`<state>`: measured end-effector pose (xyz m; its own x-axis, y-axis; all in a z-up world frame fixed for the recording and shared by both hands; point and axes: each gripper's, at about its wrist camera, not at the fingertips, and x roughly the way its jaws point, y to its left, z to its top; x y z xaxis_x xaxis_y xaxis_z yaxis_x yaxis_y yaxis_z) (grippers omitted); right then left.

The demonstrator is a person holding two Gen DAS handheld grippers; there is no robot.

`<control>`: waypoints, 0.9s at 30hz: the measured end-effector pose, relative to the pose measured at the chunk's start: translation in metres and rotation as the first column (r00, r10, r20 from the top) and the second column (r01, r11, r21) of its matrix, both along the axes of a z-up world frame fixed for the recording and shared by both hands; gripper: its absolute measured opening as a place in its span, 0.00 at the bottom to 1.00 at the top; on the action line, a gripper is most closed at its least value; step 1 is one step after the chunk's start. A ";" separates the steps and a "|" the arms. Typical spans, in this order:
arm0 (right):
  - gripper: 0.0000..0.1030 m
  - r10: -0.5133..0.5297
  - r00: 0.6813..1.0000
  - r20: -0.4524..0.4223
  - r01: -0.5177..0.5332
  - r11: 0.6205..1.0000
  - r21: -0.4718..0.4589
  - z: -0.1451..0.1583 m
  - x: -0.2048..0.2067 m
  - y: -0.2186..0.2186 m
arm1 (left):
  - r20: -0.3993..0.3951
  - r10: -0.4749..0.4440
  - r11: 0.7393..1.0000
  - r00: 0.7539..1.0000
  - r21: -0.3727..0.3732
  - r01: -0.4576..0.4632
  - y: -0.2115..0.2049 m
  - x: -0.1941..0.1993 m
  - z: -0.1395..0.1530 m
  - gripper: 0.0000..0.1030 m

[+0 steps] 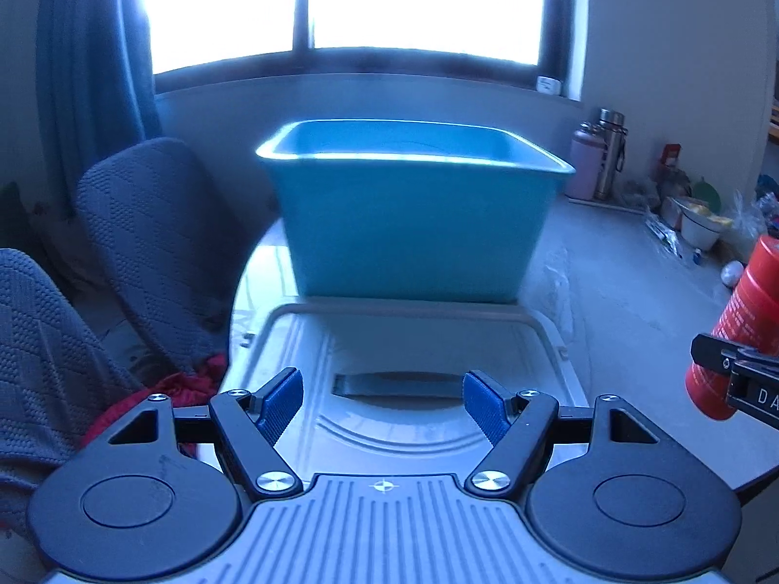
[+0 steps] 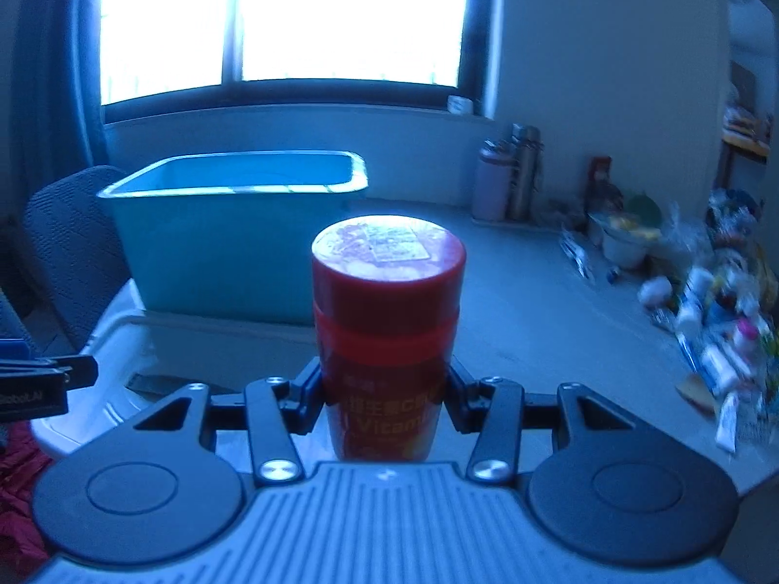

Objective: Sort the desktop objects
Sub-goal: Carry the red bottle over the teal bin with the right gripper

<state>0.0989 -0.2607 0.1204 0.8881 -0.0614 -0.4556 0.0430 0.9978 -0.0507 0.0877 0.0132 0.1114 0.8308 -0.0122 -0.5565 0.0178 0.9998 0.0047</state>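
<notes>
My right gripper (image 2: 384, 389) is shut on a red vitamin bottle (image 2: 387, 321) and holds it upright above the table, right of the bin. The bottle also shows at the right edge of the left wrist view (image 1: 740, 326). A teal plastic bin (image 1: 414, 214) stands open on the table ahead; it also shows in the right wrist view (image 2: 233, 233). My left gripper (image 1: 382, 404) is open and empty, hovering over a grey bin lid (image 1: 414, 340) that lies flat in front of the bin.
Grey chairs (image 1: 146, 243) stand at the left. Two flasks (image 2: 511, 175) stand by the wall. A pile of packets, bowls and small items (image 2: 706, 301) covers the table's right side. A red cloth (image 1: 160, 399) lies at the lower left.
</notes>
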 end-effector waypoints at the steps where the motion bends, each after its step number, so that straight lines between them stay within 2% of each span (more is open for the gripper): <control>1: 0.48 0.011 1.000 0.006 -0.011 1.000 -0.002 0.004 0.003 0.003 | 0.000 0.005 1.000 1.000 0.002 -0.005 0.003 0.001 0.003 0.73; 10: 0.48 0.086 0.994 0.060 -0.085 0.996 -0.017 0.039 0.047 0.025 | 0.001 0.053 0.999 0.999 0.005 -0.053 0.027 0.029 0.029 0.73; 20: 0.48 0.141 0.984 0.105 -0.138 0.990 -0.031 0.063 0.115 0.036 | 0.029 0.090 0.996 0.995 0.018 -0.091 0.040 0.089 0.062 0.73; 27: 0.48 0.151 0.981 0.119 -0.147 0.988 -0.045 0.075 0.153 0.045 | 0.025 0.084 0.996 0.996 0.018 -0.084 0.046 0.126 0.071 0.73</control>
<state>0.2520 -0.2162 0.1953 0.9371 0.0614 -0.3436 -0.0978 0.9912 -0.0896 0.2135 0.0596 0.1829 0.8415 0.0686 -0.5358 -0.0665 0.9975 0.0231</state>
